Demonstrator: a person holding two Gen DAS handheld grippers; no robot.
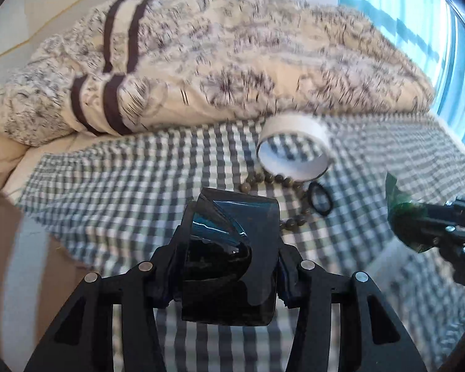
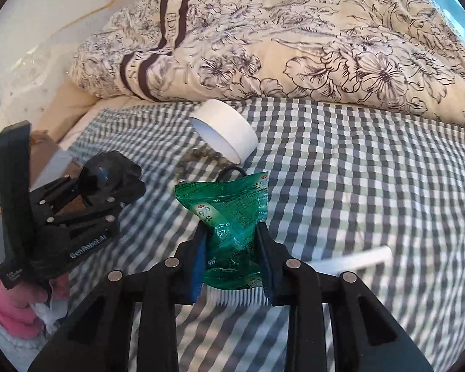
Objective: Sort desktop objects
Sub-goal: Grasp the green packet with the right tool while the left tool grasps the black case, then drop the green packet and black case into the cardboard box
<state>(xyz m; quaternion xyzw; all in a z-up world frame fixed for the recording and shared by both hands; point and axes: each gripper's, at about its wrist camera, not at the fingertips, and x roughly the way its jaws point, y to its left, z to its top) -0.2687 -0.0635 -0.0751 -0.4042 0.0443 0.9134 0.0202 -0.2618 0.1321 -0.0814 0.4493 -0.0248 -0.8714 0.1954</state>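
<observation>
In the left wrist view my left gripper (image 1: 229, 266) is shut on a glossy black curved object (image 1: 232, 235), held above the checked cloth (image 1: 124, 186). At the right edge, my right gripper (image 1: 431, 226) grips a green foil packet (image 1: 398, 217). The right wrist view shows the right gripper (image 2: 232, 248) shut on that green packet (image 2: 229, 214), with the left gripper (image 2: 108, 183) hovering to its left. Behind both lie a white tape roll (image 1: 294, 148) (image 2: 229, 133), a bead bracelet (image 1: 276, 179) (image 2: 198, 156) and a black hair tie (image 1: 321, 200) (image 2: 232, 172).
A white brush (image 2: 356, 257) lies on the checked cloth (image 2: 356, 186) under the right gripper. A bunched floral duvet (image 2: 294, 46) (image 1: 232, 62) runs along the back. A hand in a pink sleeve (image 2: 6, 303) holds the left gripper. A window (image 1: 443, 46) is at the right.
</observation>
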